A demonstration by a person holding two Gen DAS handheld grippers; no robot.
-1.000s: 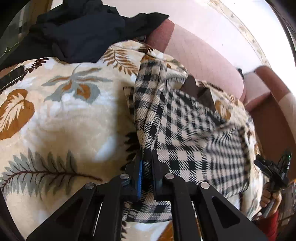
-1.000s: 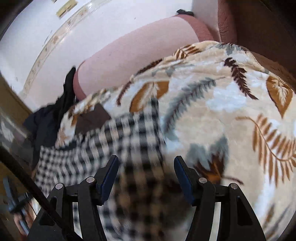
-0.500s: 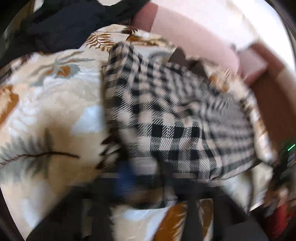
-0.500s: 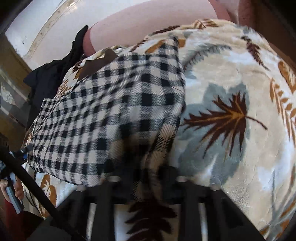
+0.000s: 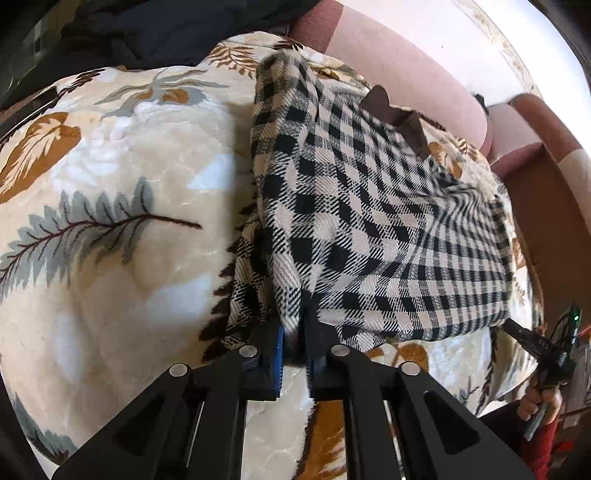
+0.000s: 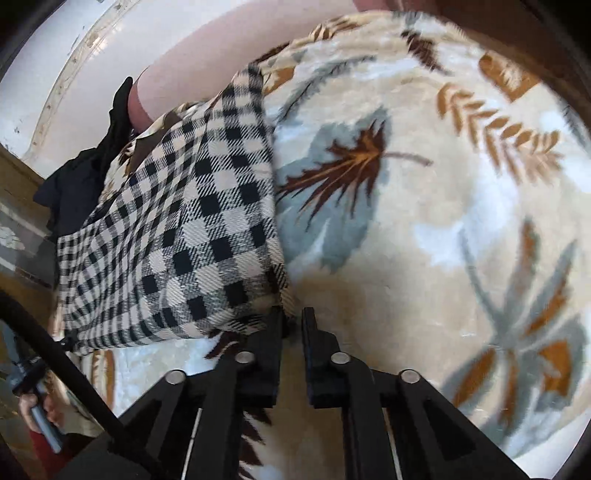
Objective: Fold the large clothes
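Checked cloth [image 5: 369, 221] lies folded on a leaf-print blanket [image 5: 110, 184] over a sofa; the left hand-held gripper [image 5: 293, 345] is clamped on its near left corner. From the right wrist, the right hand-held gripper [image 6: 293, 325] pinches the near right corner [image 6: 284, 295]. Mid-fold, I judge; next, carry both corners evenly across.

1. Bare leaf-print blanket [image 5: 110, 192] lay open left of the checked garment [image 5: 369, 221].
2. A pink sofa back [image 5: 406, 62] and dark clothes [image 5: 166, 26] blocked the far side.
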